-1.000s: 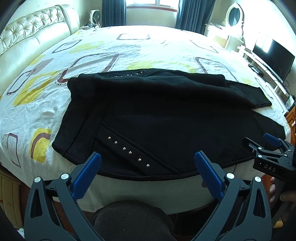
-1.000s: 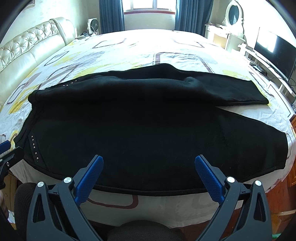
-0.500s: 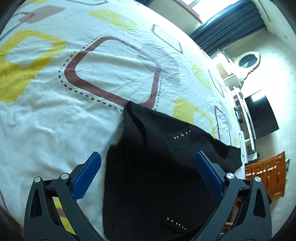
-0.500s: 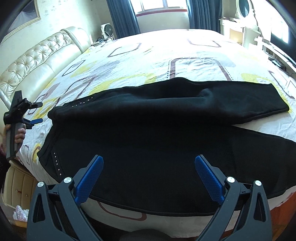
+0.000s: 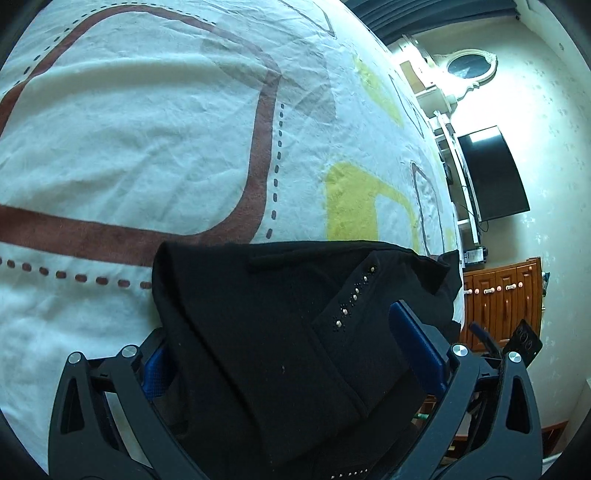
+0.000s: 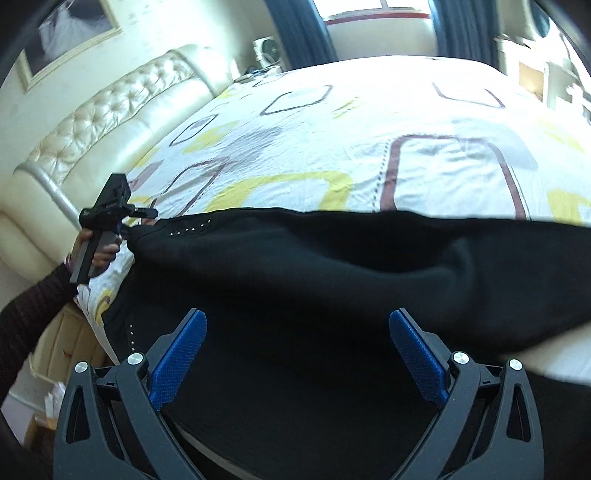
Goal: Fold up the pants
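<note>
Black pants (image 6: 332, 280) with small silver studs lie across the bed, waist end at the left, legs running right. In the left wrist view the waist corner (image 5: 266, 325) lies between the open jaws of my left gripper (image 5: 291, 354); the fabric covers part of the left blue pad. The right wrist view shows the left gripper (image 6: 138, 218) at the far waist corner. My right gripper (image 6: 295, 350) is open and hovers over the near part of the pants with nothing in it.
The bed (image 6: 406, 122) has a white sheet with brown and yellow shapes. A cream tufted headboard (image 6: 99, 125) is at the left. A TV (image 5: 491, 173) and a wooden cabinet (image 5: 498, 302) stand past the foot. A window with dark curtains (image 6: 306, 33) is at the back.
My left gripper has moved from the near bed edge to the far waist corner, and the fabric now lies between its jaws. My right gripper has moved in closer over the pants.
</note>
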`<state>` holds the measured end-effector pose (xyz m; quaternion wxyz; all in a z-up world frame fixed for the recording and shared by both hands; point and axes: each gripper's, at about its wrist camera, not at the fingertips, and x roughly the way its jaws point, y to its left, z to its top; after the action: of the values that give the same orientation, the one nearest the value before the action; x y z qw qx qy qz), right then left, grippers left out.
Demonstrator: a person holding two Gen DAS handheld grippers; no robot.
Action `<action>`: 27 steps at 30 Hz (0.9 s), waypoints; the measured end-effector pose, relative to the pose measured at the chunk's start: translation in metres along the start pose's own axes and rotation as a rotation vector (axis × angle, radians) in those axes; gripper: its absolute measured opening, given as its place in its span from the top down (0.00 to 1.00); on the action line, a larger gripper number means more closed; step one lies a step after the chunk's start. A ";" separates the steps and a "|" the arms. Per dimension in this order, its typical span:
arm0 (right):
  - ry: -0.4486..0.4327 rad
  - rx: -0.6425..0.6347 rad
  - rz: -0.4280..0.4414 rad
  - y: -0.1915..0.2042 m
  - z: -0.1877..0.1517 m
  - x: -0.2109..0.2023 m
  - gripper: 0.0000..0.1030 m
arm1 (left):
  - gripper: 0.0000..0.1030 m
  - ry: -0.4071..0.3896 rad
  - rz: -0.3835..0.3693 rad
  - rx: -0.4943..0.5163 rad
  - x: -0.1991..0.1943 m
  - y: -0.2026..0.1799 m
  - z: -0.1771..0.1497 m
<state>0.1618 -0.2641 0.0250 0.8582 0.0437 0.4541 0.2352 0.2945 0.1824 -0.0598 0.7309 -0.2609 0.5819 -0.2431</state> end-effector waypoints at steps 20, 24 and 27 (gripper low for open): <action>0.486 -0.262 -0.077 -0.055 0.081 0.139 0.66 | 0.17 -0.014 -0.017 0.042 -0.002 0.006 0.005; 0.446 -0.234 -0.088 -0.059 0.078 0.120 0.76 | 0.89 0.012 0.058 0.030 0.009 0.011 0.010; 0.397 -0.231 -0.116 -0.057 0.078 0.112 0.81 | 0.90 -0.035 0.042 0.065 0.003 0.006 0.011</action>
<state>0.2986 -0.2540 -0.0304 0.7634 -0.1282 0.5858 0.2399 0.3064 0.1860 -0.0637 0.7542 -0.2289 0.5659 -0.2420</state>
